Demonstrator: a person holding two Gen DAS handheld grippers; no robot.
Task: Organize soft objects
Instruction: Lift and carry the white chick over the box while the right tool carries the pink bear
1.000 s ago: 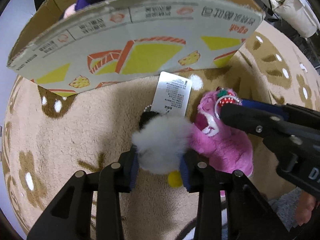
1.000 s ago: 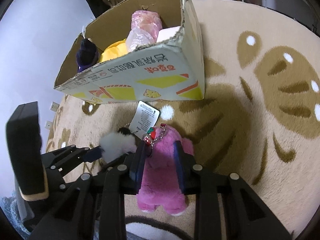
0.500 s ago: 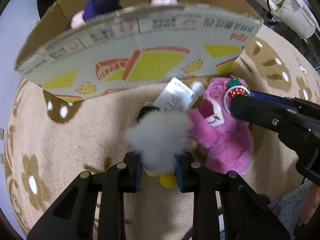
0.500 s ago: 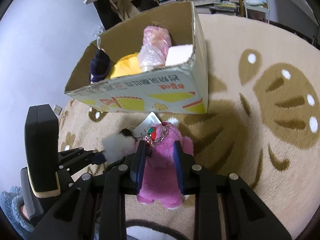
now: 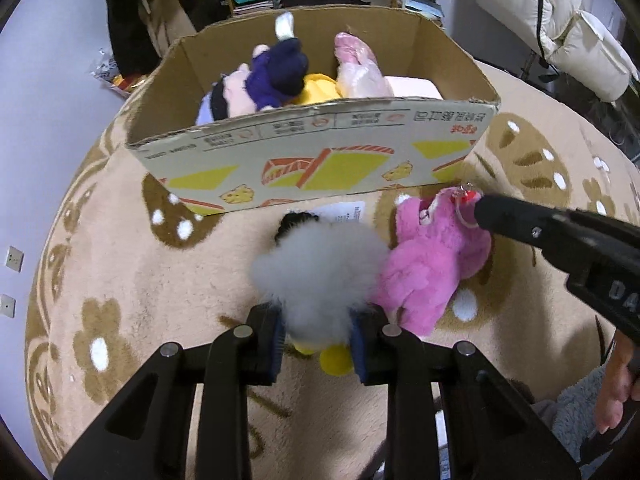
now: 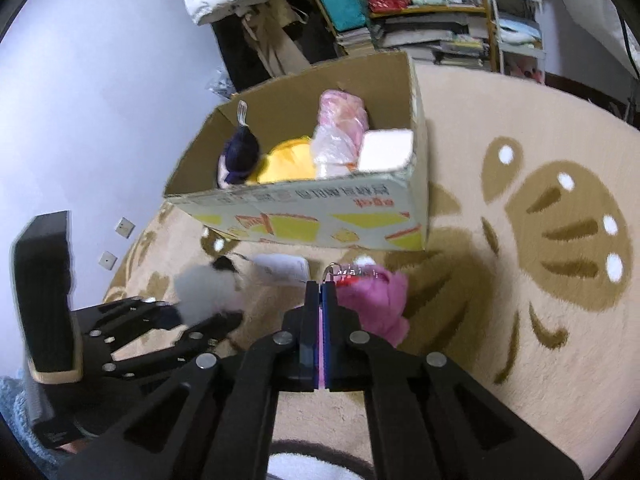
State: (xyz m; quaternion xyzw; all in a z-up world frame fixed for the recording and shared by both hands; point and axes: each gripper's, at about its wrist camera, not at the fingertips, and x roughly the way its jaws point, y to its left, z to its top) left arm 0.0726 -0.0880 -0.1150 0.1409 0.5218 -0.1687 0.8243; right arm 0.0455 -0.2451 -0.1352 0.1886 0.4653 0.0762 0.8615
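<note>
Beige rug (image 5: 132, 280) under everything; open cardboard box (image 5: 320, 160) on it, soft toys (image 5: 280, 76) inside; white fluffy toy (image 5: 320, 272) just in front of box, left gripper (image 5: 318, 338) clamped on its lower body; pink plush (image 5: 428, 264) touching its right side; right gripper (image 6: 321, 300) just squeezed nearly together, pinching thin pink bit of plush; keyring (image 6: 332, 270) at its tips.

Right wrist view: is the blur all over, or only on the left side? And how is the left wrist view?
Right wrist view: motion smear only at the left, on the left gripper and the fluffy white plush toy; the printed cardboard box stays sharp. Left wrist view: crisp throughout, soft shadow beneath the magenta plush bear, strong fisheye bending at the edges.
</note>
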